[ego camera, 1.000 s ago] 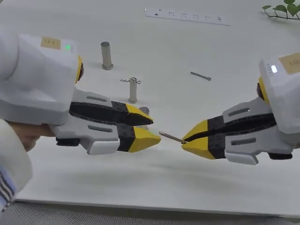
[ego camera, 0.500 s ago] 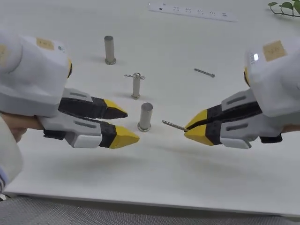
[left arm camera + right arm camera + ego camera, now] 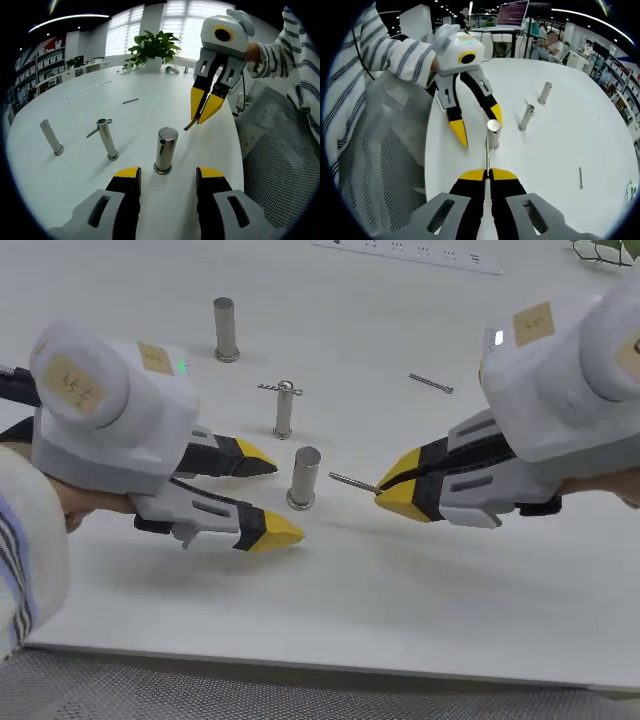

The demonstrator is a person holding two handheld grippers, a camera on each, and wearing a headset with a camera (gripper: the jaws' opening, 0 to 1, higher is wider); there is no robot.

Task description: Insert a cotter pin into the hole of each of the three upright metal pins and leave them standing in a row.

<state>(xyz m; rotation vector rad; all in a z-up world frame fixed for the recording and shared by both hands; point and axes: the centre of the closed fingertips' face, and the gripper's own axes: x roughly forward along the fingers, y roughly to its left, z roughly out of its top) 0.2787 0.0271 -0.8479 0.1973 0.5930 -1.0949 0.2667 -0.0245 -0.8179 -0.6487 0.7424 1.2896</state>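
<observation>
Three upright metal pins stand on the white tabletop in a slanting row running from its near edge toward its far edge: the near pin, the middle pin and the far pin.

There are three cotter pins. The first cotter pin sits through the head of the middle pin. The loose cotter pin lies flat toward the far right. The held cotter pin is clenched in the right gripper, its free end just beside the near pin's top.

The left gripper has its fingers released, spread on either side of the near pin without touching it.
</observation>
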